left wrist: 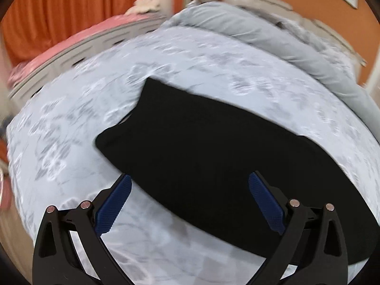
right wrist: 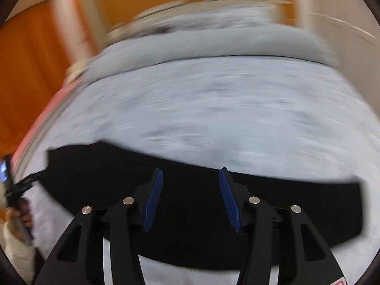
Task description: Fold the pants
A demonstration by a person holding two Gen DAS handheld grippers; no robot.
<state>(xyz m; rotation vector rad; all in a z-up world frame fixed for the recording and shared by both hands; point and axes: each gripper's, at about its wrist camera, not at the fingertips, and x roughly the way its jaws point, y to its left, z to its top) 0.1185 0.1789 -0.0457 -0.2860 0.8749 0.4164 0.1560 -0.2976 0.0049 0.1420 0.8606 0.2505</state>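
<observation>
Left hand-held gripper (left wrist: 190, 201): jaws spread wide, nothing between the blue pads (left wrist: 115, 204); it hangs above the near edge of the pants. The black pants (left wrist: 213, 161) lie folded flat on the bed (left wrist: 59, 142), a grey duvet (left wrist: 261, 33) bunched behind. Right hand-held gripper (right wrist: 191, 197): jaws partly apart, empty, over the pants (right wrist: 296, 204).

A bedroom in a home.
A bed (left wrist: 194, 54) with a patterned pale sheet fills the frame's middle; a rolled grey duvet (left wrist: 273, 35) and orange curtains (left wrist: 71, 11) lie along the top.
</observation>
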